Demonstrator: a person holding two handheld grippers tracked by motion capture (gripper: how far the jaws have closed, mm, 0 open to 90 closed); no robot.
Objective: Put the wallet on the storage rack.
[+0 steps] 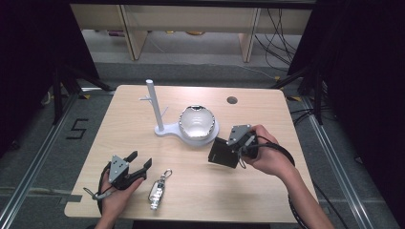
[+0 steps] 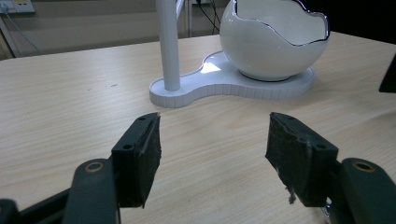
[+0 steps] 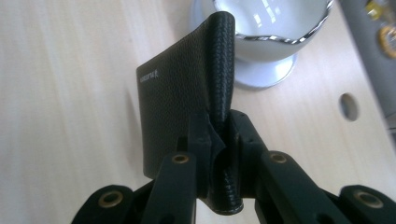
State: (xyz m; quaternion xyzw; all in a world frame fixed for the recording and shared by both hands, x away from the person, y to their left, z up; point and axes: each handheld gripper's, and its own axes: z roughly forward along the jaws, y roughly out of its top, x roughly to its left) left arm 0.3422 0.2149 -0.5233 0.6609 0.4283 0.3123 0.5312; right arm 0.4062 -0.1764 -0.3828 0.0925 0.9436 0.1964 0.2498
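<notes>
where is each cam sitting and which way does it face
High view: above the person's table edge, looking forward and down; both forearms, left claw, right claw.
Left gripper view: on the left claw, jaws apart, facing the bowl.
Right gripper view: on the right claw, clamping the wallet.
All three share the bowl.

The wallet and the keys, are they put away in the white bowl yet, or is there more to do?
Not yet. The white bowl on its stand looks empty. In hand: the right gripper is clamped on the black wallet, holding it beside the bowl. Left to do, if both belong there: the keys lie on the table beside the open left gripper, untouched.
</notes>
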